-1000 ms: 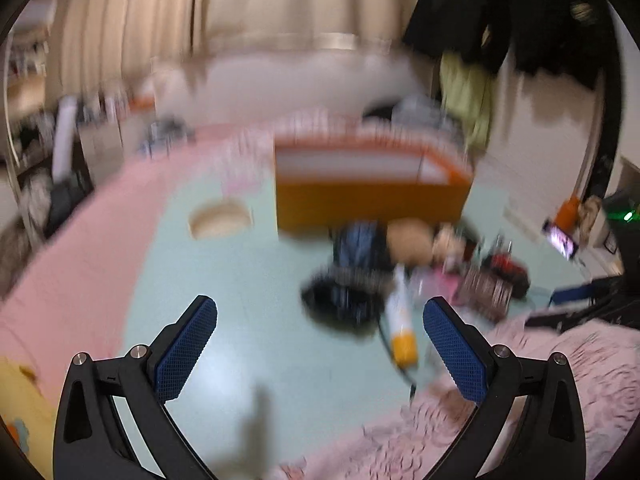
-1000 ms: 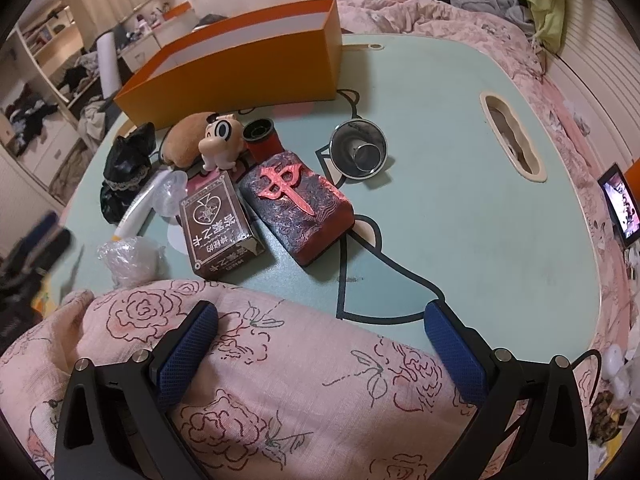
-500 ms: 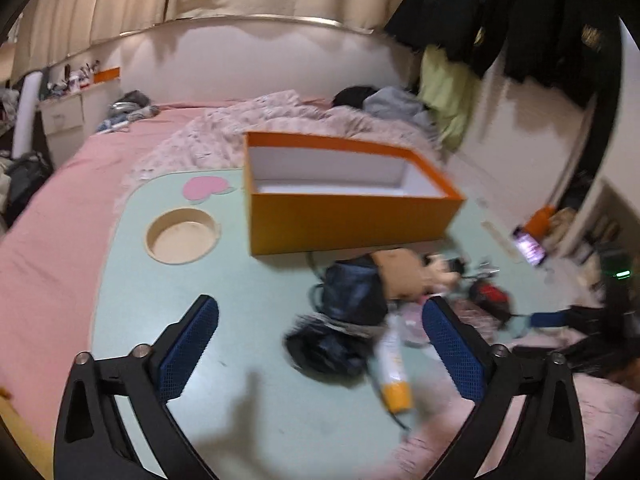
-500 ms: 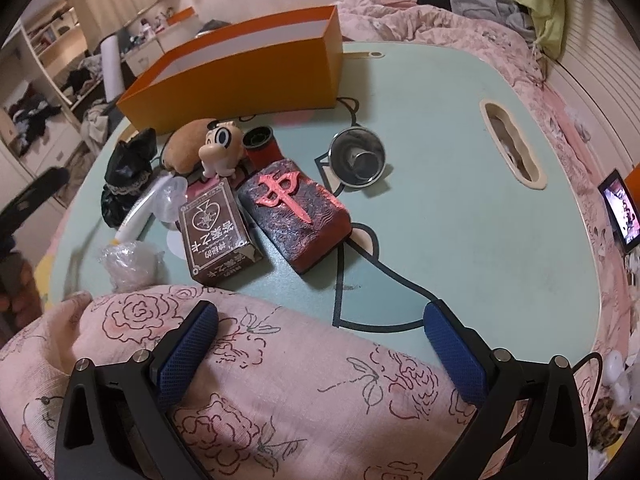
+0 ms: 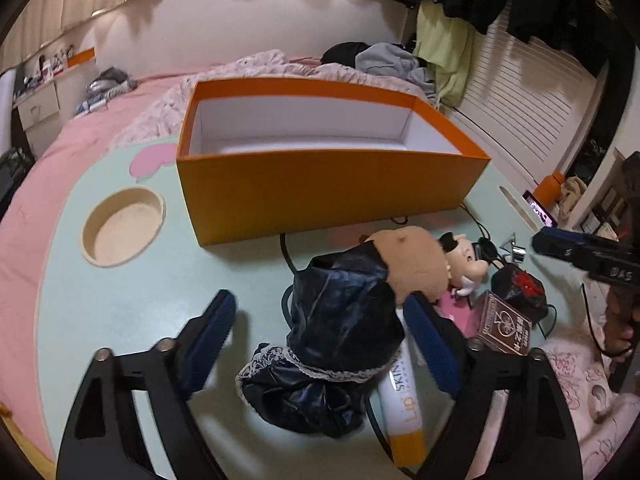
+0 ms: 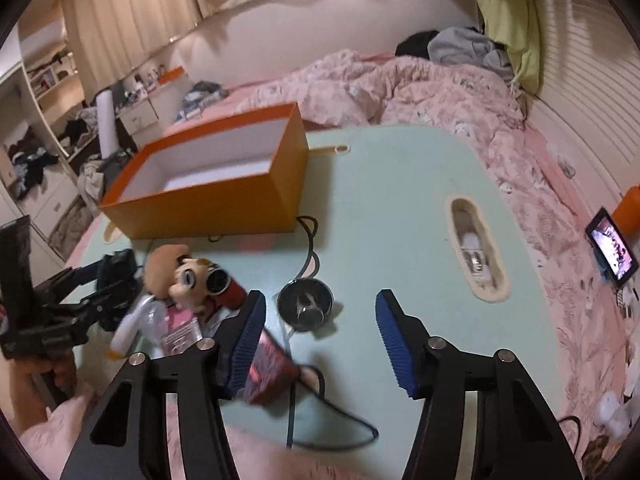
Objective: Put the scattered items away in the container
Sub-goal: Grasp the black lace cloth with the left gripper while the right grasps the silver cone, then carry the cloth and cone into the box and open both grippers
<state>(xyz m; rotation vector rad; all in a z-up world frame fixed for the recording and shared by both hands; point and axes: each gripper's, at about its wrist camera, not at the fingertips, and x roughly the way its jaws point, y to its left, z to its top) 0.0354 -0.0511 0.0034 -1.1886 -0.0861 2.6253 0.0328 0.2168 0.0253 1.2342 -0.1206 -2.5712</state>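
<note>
- Left tool [image 5: 320, 338]: jaws closing, pads not yet pressing anything. Crumpled black lace-trimmed cloth [image 5: 340, 332] sits between them at lower centre of the left wrist view.
- White tube with orange cap [image 5: 400, 400] lies just right of the cloth, partly under it, beside the right-hand pad.
- Right tool [image 6: 320, 340]: jaws closing, nothing pinched. Bare mint counter [image 6: 380, 208] shows between the pads; metal cup [image 6: 306, 306] lies just beyond the gap.
- Dark red patterned box [image 6: 268, 372] sits behind the left-hand pad in the right wrist view, partly hidden by it.
- Brown card box [image 5: 504, 326] at right of the left wrist view, beside the red box.
- Plush doll [image 5: 420, 264], centre right, touches the cloth's far edge.
- Orange container [image 5: 320, 188], open and white inside, holds nothing visible; upper centre, beyond the pile, on the counter.
- Round recess [image 5: 122, 230] in the counter at mid left.
- Pink bedding [image 6: 420, 92] behind the counter.
</note>
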